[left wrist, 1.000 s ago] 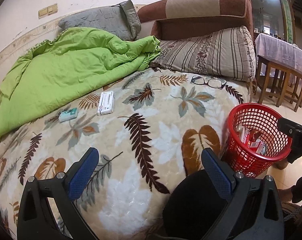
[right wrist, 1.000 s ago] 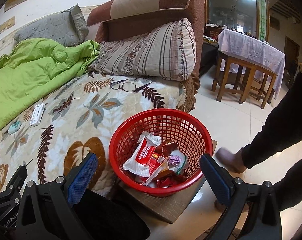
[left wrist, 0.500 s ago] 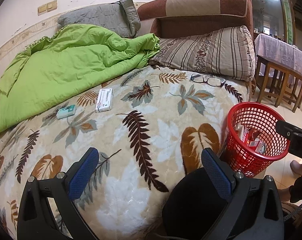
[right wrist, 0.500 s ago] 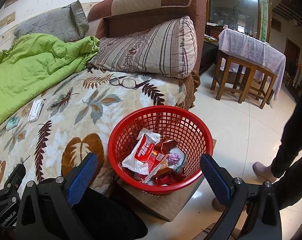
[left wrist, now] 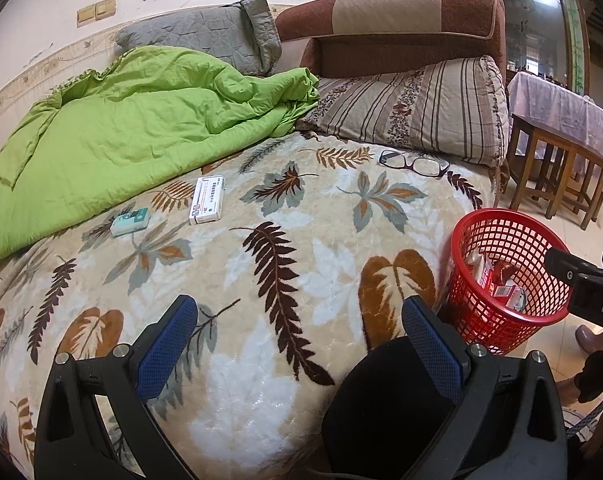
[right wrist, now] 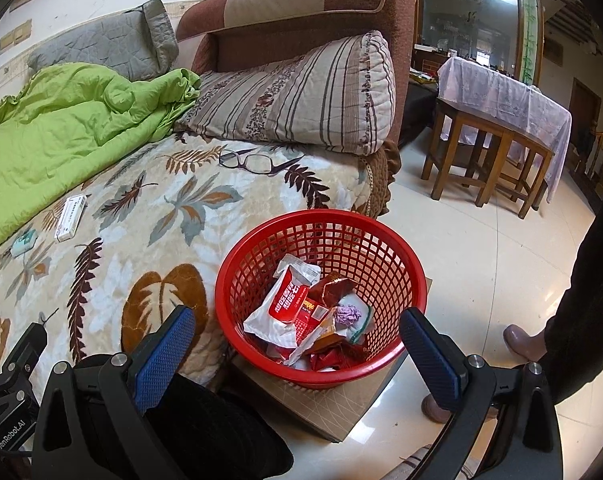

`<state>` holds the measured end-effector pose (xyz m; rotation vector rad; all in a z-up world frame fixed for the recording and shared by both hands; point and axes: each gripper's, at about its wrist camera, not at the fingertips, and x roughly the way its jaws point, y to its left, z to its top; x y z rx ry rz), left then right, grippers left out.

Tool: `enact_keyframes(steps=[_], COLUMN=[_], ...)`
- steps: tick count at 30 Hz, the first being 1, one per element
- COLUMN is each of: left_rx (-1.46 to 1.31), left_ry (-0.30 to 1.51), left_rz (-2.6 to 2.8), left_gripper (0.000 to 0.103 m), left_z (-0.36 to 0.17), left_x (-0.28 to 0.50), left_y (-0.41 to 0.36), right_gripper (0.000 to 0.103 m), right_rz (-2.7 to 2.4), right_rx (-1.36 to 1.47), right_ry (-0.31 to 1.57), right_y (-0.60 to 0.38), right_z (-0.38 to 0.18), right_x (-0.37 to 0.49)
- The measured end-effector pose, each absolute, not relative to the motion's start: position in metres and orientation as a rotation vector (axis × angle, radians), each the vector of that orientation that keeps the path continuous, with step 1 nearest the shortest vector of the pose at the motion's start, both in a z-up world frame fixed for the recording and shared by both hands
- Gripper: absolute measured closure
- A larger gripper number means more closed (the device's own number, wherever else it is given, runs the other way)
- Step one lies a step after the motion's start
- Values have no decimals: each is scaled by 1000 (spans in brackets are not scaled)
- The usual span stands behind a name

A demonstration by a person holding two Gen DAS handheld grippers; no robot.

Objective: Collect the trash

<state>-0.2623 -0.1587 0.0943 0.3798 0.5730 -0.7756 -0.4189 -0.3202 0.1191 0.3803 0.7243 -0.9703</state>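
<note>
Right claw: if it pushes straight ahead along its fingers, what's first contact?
Most likely the red basket. The open, empty right claw points at its near rim and the wrappers inside. Depth is unclear, but nothing shows between them.

A leaf-patterned blanket [left wrist: 309, 264] covers the bed. At ten o'clock on it lies a crumpled green quilt [left wrist: 133, 128], with a grey pillow [left wrist: 205, 36] behind. At one o'clock a striped pillow [left wrist: 417, 112] leans against the brown headboard [left wrist: 393, 28], and a pair of glasses [left wrist: 413, 163] lies just before it. At two o'clock, wooden stools [right wrist: 489, 156] stand under a table with a pale cloth [right wrist: 505, 92].
</note>
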Motion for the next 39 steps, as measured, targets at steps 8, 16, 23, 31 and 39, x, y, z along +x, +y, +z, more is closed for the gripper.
enact_keyframes(steps=[8,16,23,31,39], left_rx=[379,377,375,373,372], left_ry=[575,574,575,574,575], left_rz=[-778,-776,-777,-777,-778], left_gripper=[1,1,1,1,2], left_z=[94,94,94,95,95], left_x=[-263,-263,-263,-263,-262], left_y=[-159,-159,-158,-158,-157], right_gripper=[0,0,0,0,0], right_rz=[-968,-965,-965,-961,-960], right_rx=[379,380,378,374,375], right_ry=[729,733,733,732,734], right_y=[-320,-321,-322,-323,-323], right_z=[116,115,115,116,115], right_x=[-418,-418,-417,-416,-416])
